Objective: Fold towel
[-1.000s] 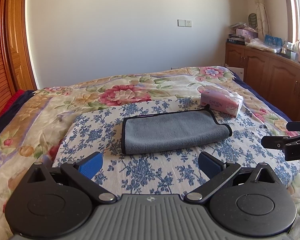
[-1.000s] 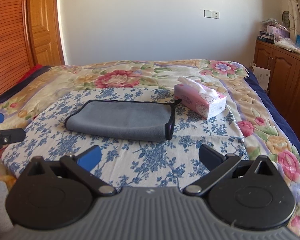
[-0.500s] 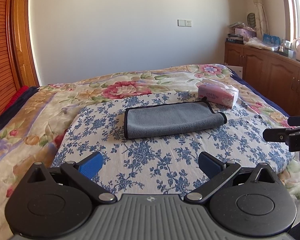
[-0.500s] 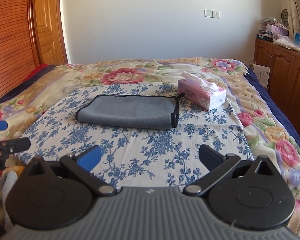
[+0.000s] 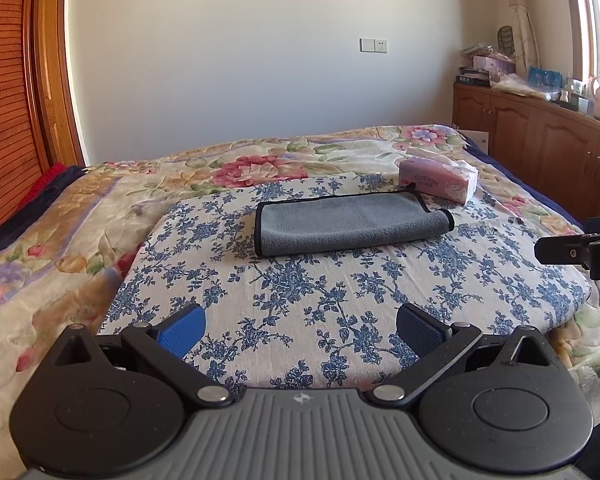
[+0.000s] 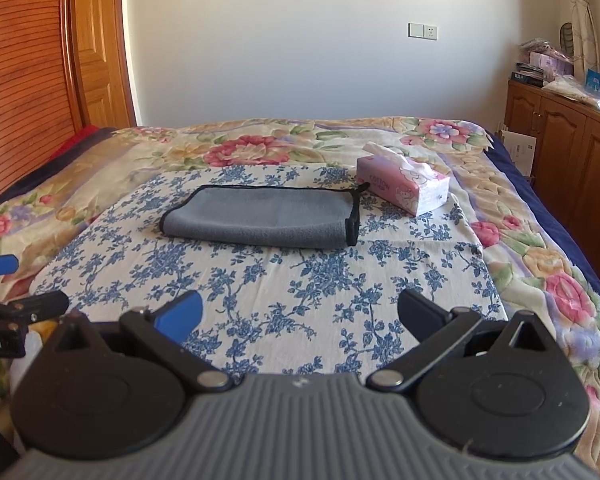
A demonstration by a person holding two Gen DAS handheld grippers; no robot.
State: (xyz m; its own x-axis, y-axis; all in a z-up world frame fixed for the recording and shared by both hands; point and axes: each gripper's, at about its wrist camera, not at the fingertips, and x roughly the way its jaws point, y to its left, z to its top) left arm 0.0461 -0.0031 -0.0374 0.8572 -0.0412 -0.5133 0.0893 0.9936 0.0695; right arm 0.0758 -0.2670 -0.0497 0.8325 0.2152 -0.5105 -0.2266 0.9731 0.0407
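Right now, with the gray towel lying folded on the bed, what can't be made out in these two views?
- Towel: layer count hidden under its top layer, both views.
- Tissue box: small print too small.
- Right gripper: mostly cut off by the left view's edge.
- Left gripper: likewise cut off in the right view.
- Cabinet-top clutter: too small, glare.

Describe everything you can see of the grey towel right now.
The towel is grey, plush-looking cloth with black edge trim, folded over into a flat, wide rectangle. It lies on the blue-flowered sheet, its black-trimmed end and small loop toward the pink tissue box. Neither gripper touches it.
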